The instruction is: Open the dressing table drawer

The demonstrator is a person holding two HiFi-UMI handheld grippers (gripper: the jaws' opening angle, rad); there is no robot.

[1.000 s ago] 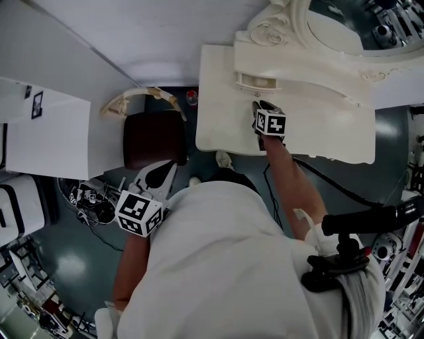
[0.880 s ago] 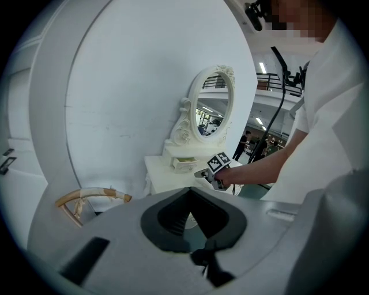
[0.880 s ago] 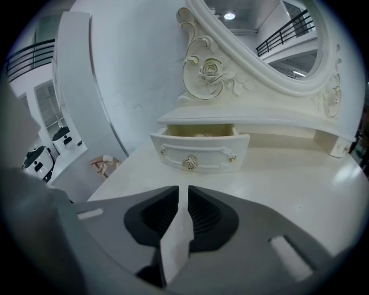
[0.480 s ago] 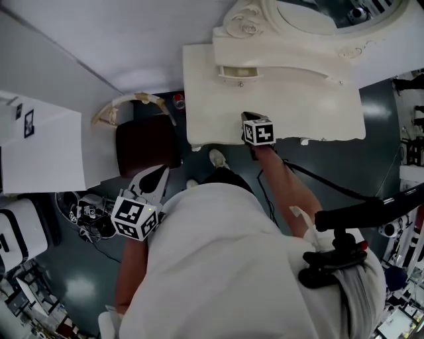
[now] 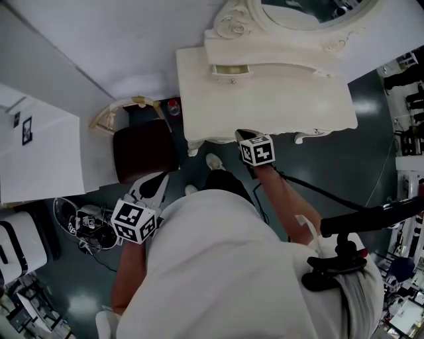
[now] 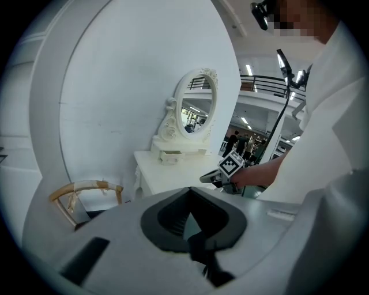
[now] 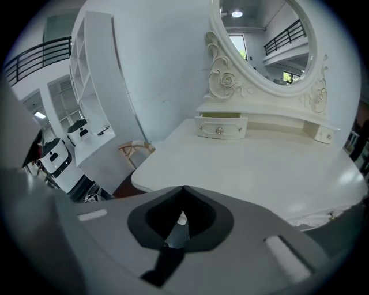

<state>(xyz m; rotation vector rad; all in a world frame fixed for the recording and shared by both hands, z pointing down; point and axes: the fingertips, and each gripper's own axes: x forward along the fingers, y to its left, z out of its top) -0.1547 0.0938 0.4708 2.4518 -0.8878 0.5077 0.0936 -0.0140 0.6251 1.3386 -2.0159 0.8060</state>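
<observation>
The white dressing table [image 5: 265,99] stands against the wall under an oval mirror [image 5: 298,10]. Its small drawer [image 5: 232,70] at the mirror's base juts out a little; the right gripper view shows the drawer [image 7: 221,127] with its knob. My right gripper [image 5: 244,137] is shut on nothing and hovers over the table's front edge, well back from the drawer. It also shows in the left gripper view as the right gripper [image 6: 210,178]. My left gripper [image 5: 159,182] hangs low at my left, beside the chair, with its jaws together and nothing between them.
A chair with a dark red seat [image 5: 142,151] and a curved wooden back [image 5: 122,106] stands left of the table. White shelving [image 5: 40,142] lines the left side. Cables and gear [image 5: 83,222] lie on the floor. A black cable [image 5: 331,194] trails from my right arm.
My right gripper has drawn back from the small drawer to the table's front edge. The left gripper has shifted slightly beside the chair.
</observation>
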